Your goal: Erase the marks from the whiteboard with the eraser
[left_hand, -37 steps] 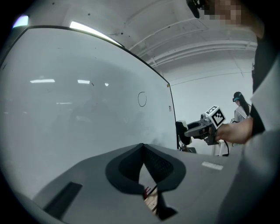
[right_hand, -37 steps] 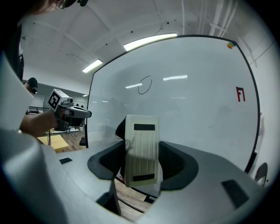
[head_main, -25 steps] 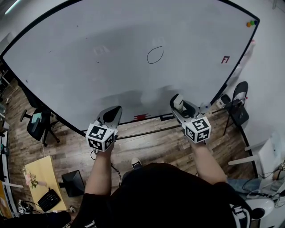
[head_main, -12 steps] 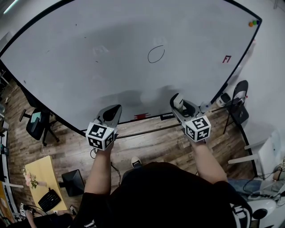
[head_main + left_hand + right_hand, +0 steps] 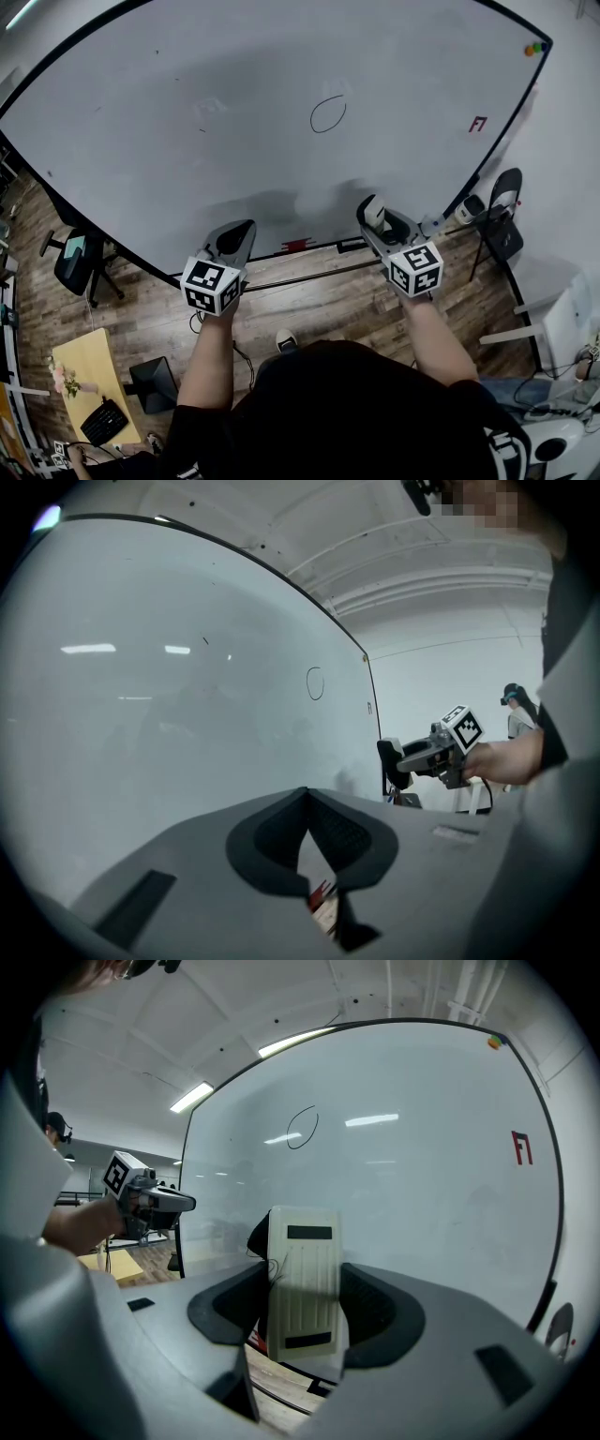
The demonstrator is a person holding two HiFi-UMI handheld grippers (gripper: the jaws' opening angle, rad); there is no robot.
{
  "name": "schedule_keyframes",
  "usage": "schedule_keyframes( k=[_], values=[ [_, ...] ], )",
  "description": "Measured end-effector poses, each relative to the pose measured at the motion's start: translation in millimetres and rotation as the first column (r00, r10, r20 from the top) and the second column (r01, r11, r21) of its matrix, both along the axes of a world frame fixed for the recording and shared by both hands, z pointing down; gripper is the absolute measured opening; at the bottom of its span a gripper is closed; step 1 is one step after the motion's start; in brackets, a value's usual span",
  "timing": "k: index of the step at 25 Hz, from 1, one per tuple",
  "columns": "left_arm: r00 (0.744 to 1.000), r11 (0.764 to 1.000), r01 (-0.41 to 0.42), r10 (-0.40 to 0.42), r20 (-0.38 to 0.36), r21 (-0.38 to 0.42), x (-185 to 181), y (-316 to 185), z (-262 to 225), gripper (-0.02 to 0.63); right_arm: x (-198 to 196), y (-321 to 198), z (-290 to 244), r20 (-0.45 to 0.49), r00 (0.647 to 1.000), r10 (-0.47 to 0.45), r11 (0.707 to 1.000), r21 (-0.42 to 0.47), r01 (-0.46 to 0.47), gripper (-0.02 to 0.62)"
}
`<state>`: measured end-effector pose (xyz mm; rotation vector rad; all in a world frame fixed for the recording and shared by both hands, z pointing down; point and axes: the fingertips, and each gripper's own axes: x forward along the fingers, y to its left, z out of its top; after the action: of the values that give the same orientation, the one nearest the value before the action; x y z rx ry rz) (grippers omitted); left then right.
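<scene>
A large whiteboard (image 5: 234,75) fills the top of the head view. It carries a black oval mark (image 5: 328,113) near the middle, a small red mark (image 5: 477,124) to the right and faint smudges (image 5: 210,106) to the left. My right gripper (image 5: 373,214) is shut on a white eraser (image 5: 302,1283) and sits below the oval mark (image 5: 302,1129), short of the board. My left gripper (image 5: 236,240) hangs to the left by the board's lower edge, jaws together with nothing between them.
Coloured magnets (image 5: 533,48) stick at the board's top right corner. A chair (image 5: 501,225) stands right of the board, an office chair (image 5: 80,262) at its left. Lower left stands a wooden table (image 5: 89,384) with a keyboard. The floor (image 5: 319,300) is wood.
</scene>
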<state>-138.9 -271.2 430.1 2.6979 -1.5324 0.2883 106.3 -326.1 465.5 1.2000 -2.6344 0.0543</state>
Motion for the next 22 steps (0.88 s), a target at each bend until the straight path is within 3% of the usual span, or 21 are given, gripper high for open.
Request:
schedule_keyframes(
  k=[10, 22],
  values=[
    [1.000, 1.000, -0.011, 0.011, -0.002, -0.003, 2, -4, 1, 0.011, -8, -16, -29, 0.005, 1.000, -0.009, 0.999, 0.054, 0.008, 0.236],
    [1.000, 1.000, -0.024, 0.024, 0.002, 0.005, 2, -9, 0, 0.011, -31, -43, -98, 0.008, 0.999, -0.035, 0.982, 0.185, 0.033, 0.236]
  ],
)
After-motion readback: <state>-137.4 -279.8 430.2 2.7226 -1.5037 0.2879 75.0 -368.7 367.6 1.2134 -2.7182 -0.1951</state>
